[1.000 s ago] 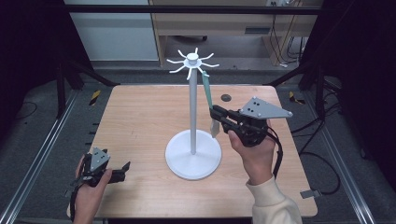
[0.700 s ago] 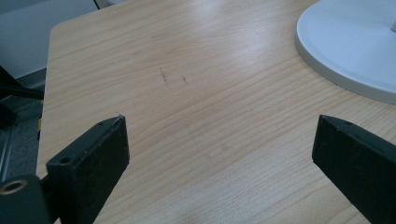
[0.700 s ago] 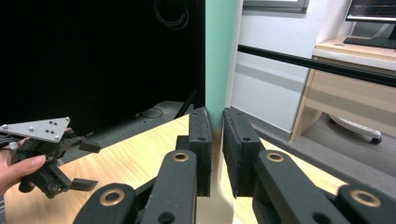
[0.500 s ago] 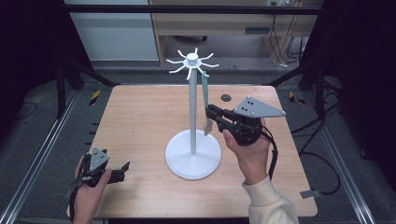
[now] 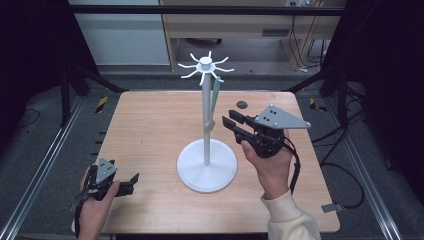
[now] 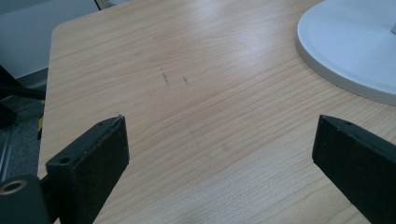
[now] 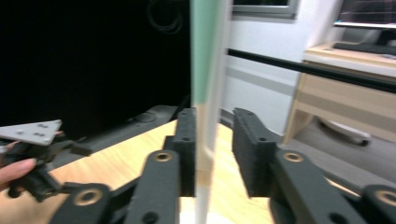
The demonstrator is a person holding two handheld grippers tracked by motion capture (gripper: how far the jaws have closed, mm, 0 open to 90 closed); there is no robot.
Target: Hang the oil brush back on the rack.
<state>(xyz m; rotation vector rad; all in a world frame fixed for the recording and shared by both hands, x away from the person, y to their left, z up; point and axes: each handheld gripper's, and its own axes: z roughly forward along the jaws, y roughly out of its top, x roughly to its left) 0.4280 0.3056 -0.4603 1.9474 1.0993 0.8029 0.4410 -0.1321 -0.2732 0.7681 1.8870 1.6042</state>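
- My right gripper (image 5: 231, 125) sits at about 3 o'clock from the pole of the white stand (image 5: 206, 167), jaws pointing toward the pole; in the right gripper view (image 7: 214, 149) the jaws have just been opening, a clear gap on one side of the strip, the other pad right against it or nearly so, can't tell if it touches; I read them as parted, not pinching.
- Green strip (image 5: 215, 102) hangs from one of the white hooks (image 5: 206, 67) on top of the stand, just beside the pole on its 3 o'clock side, lower end near the gripper tips; in the right gripper view the strip (image 7: 204, 51) runs straight down between the two jaws, blurred together with the pole.
- Stand's round base (image 6: 355, 46) rests on the wooden table (image 5: 150, 130), about the middle.
- My left gripper (image 5: 131, 181) lies low at the table's 7 o'clock corner, pointing toward the base; jaws spread wide in the left gripper view (image 6: 219, 154), bare wood between them.
- Small dark disc (image 5: 242, 104) on the table at about 1 o'clock from the base, well apart from both grippers.
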